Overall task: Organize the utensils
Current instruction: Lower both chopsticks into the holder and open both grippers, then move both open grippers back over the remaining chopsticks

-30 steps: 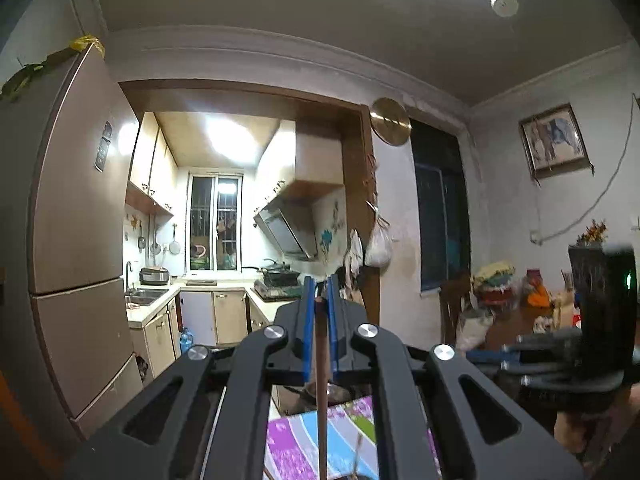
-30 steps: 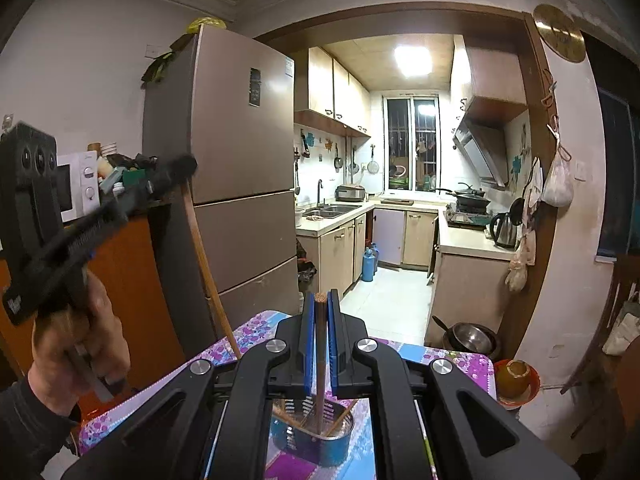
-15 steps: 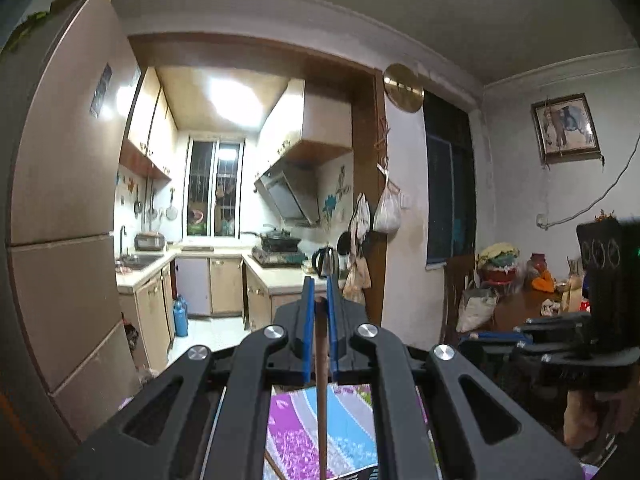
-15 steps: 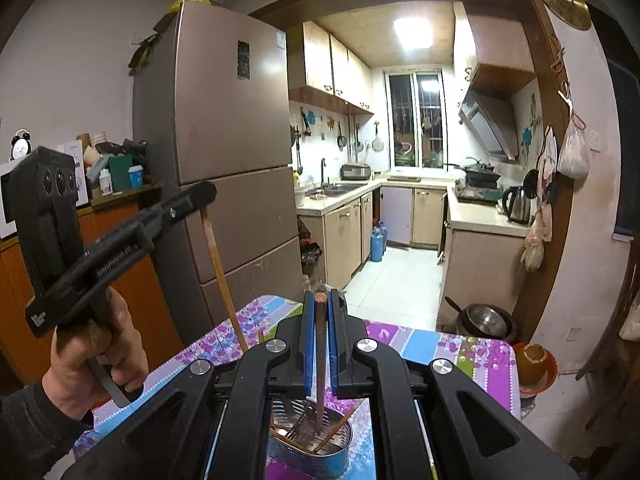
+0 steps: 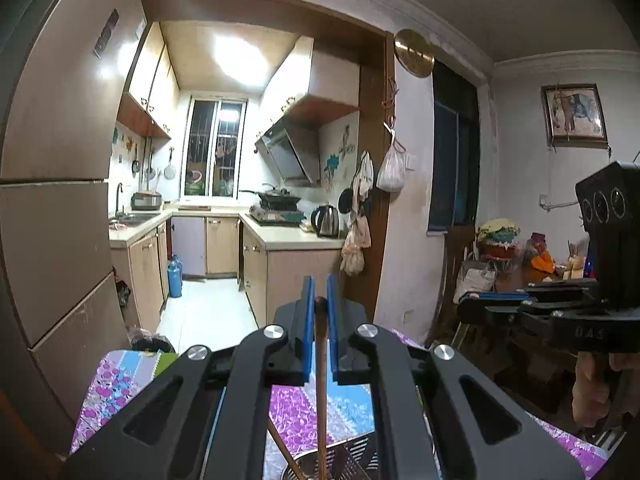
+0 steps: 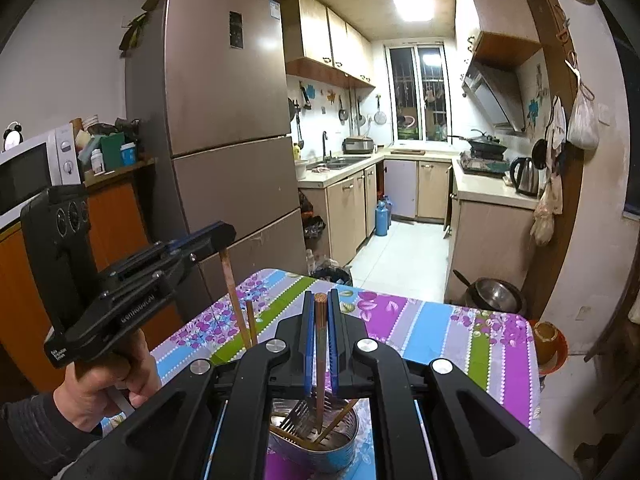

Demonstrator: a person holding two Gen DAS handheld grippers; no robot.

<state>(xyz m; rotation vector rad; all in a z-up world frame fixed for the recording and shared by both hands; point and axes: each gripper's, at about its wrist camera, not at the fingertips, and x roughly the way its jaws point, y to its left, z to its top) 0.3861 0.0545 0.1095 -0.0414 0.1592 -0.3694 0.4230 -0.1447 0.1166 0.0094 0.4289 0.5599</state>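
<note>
Each tool [image 6: 319,304] pinches a chopstick [image 6: 320,344] over holder [image 6: 316,446].

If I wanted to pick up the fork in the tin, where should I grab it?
Grab the metal fork by its tine end, coming straight down from above. It leans tines-up inside the round metal tin, its handle buried among brown wooden chopsticks, so only the top seems reachable.

lower end of the chopstick [image 5: 321,400] cut off by the bottom edge; metal holder [image 6: 320,446] half hidden behind the right gripper [image 6: 319,312]; fork [image 6: 294,420] partly covered.
</note>
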